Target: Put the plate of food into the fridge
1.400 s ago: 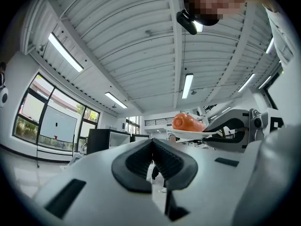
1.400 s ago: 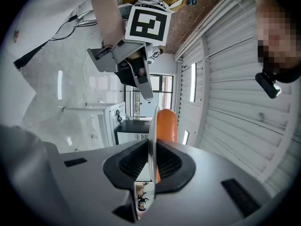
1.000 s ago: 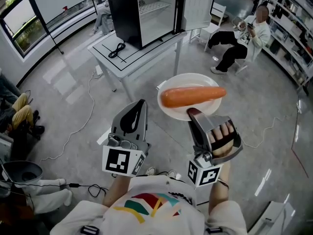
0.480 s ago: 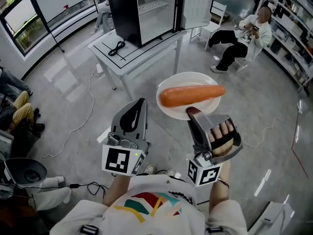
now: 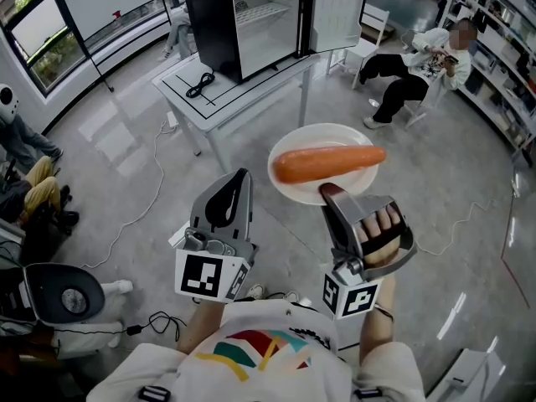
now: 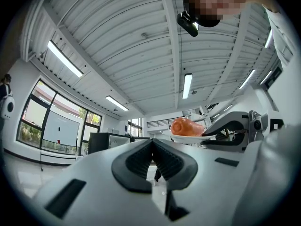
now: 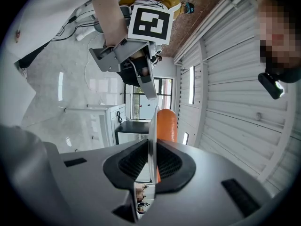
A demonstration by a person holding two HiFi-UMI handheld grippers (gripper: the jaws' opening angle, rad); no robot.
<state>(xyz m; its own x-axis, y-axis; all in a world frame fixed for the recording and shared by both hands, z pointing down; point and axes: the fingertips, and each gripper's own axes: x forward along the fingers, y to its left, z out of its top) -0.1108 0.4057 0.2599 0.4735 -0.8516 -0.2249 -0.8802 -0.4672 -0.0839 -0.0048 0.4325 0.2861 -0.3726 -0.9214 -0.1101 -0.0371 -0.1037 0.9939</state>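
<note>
My right tongs (image 5: 332, 193) pinch the near rim of the white plate (image 5: 295, 186), which sits mid-frame with a carrot (image 5: 328, 163) lying across it. My left tongs (image 5: 242, 177) are pressed together, empty. The open fridge (image 5: 243, 23) stands on the tabletop (image 5: 219, 99), upper centre.

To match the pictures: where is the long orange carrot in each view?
Head view: the long orange carrot lies at centre, on the round white plate.
Left gripper view: carrot right of centre, on the plate.
Right gripper view: carrot at centre, upright, beside the edge-on plate.
Shared landmark: the plate.
</note>
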